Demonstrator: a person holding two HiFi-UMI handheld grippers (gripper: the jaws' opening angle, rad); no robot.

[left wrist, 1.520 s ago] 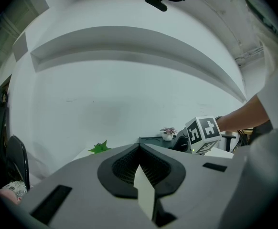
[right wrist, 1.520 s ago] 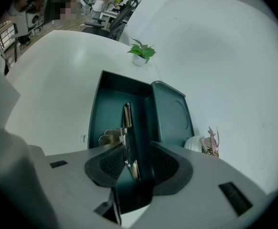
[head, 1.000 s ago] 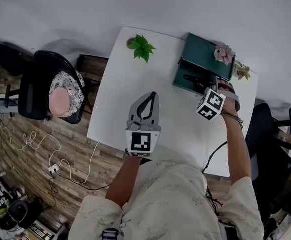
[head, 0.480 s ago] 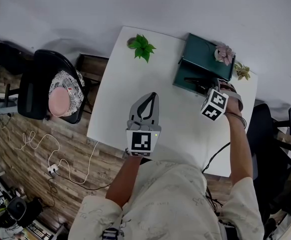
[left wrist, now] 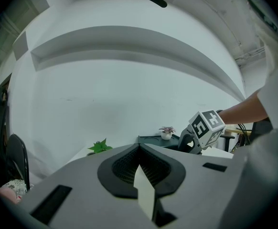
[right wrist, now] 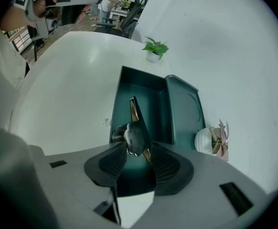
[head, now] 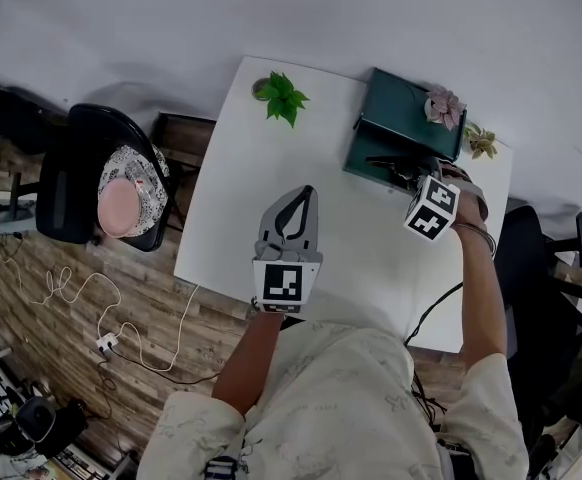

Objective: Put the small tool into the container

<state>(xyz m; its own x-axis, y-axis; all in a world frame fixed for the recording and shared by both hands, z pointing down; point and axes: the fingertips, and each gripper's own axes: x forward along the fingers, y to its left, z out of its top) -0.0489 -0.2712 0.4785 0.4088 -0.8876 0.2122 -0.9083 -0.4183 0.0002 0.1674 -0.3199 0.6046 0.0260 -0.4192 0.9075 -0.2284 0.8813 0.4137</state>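
Note:
A dark green container [head: 369,156] stands open at the table's far right, with its lid [head: 413,106] raised behind it. My right gripper [head: 401,175] is shut on the small dark tool [head: 384,162], which hangs over the container's near part. In the right gripper view the tool [right wrist: 135,132] sticks out between the jaws of the right gripper [right wrist: 139,150], above the container's inside [right wrist: 151,97]. Nearer the table's front edge, my left gripper [head: 294,205] is shut and holds nothing. The left gripper [left wrist: 140,152] looks across at the right one's marker cube [left wrist: 207,125].
A green plant [head: 283,95] sits at the table's far left corner. A pink plant in a white pot [head: 445,106] rests by the lid, another small plant [head: 483,140] beside it. A black chair with a cushion [head: 121,183] stands left of the white table [head: 241,198].
My right gripper has shifted slightly to the right and further over the container, with the tool still in it. The left gripper has stayed where it was.

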